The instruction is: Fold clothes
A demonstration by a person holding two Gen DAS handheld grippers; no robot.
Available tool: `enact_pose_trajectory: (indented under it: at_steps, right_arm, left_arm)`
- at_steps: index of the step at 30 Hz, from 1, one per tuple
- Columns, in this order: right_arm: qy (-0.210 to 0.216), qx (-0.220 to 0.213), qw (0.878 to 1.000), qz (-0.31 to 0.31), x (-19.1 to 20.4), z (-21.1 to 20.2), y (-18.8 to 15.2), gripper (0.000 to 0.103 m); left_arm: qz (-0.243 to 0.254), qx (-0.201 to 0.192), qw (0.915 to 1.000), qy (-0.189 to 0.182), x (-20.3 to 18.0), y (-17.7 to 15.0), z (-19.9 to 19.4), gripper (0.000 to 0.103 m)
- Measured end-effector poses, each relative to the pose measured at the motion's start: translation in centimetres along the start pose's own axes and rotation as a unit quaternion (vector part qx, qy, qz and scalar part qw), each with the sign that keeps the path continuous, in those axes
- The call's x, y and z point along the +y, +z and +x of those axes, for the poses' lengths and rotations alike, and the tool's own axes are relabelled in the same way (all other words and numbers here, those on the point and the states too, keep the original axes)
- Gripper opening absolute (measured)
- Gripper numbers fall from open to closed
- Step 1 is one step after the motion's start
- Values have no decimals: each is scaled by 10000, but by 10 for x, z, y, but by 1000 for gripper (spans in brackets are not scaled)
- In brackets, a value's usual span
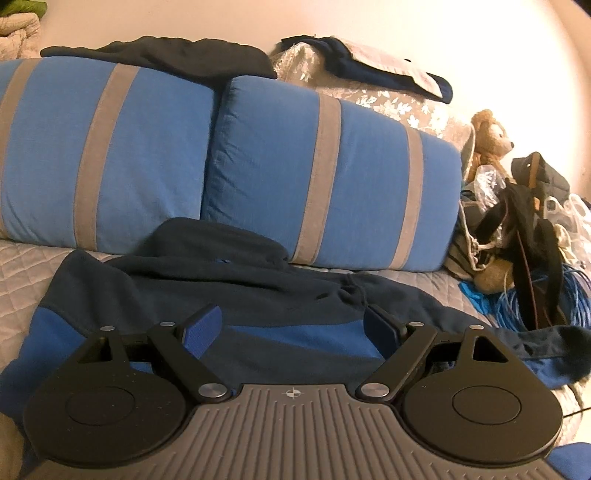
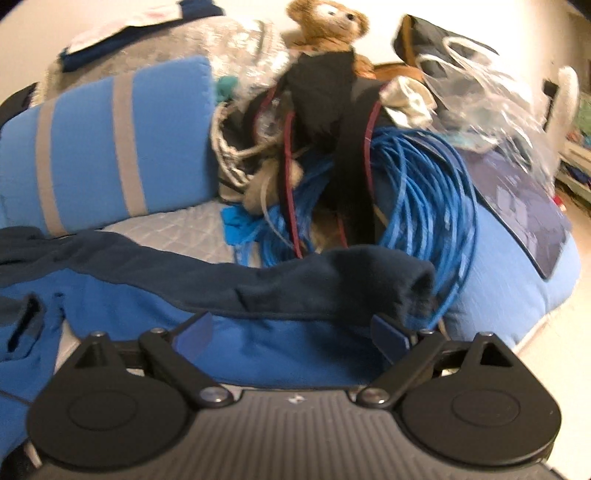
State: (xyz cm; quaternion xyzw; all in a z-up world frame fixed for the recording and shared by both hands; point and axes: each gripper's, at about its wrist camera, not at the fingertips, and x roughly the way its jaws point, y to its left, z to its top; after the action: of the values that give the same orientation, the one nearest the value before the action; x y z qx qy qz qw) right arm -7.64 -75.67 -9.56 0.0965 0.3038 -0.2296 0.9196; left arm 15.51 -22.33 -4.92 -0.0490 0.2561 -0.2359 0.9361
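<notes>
A navy and bright blue hoodie [image 1: 236, 288] lies spread on the grey quilted sofa seat [image 1: 22, 273]. Its hood rests against the back cushions. My left gripper [image 1: 291, 332] is open and empty, hovering low over the hoodie's body, fingers apart. In the right wrist view the hoodie's sleeve [image 2: 332, 284] stretches to the right, its navy cuff lying on the blue cable coil. My right gripper [image 2: 291, 332] is open and empty just above the sleeve's blue part.
Two blue cushions with grey stripes [image 1: 325, 173] line the sofa back, dark clothes [image 1: 166, 59] on top. A pile at the right holds a teddy bear [image 2: 328, 22], blue cable coil [image 2: 417, 192], black straps and plastic bags [image 2: 491, 96].
</notes>
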Motion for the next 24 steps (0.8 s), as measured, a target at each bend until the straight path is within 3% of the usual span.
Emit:
enact_pose_trajectory:
  at_steps: [6,12,17,20,24]
  right_arm:
    - [-169,77,9995,258,-7,1,-10,97]
    - [-251,-60,9990,376,-17,-13,-21,97]
    - [-368,-202,9972,611,-38,-18,-33,96]
    - [-290,-328,9971,628,-50,-16,-43,93]
    - [-288,-220,9963,784,-65,-5,-57,79]
  left_arm:
    - [-91,99,9999,1,2,0,1,85]
    - [-123,282,9995,54,1,-1,8,85]
    - [-104,217,9997,94,1,-2,4,85]
    - [-156,205,9996,122,3,-3,3,85]
    - [-162,223,9996,113,3,-2,4,85]
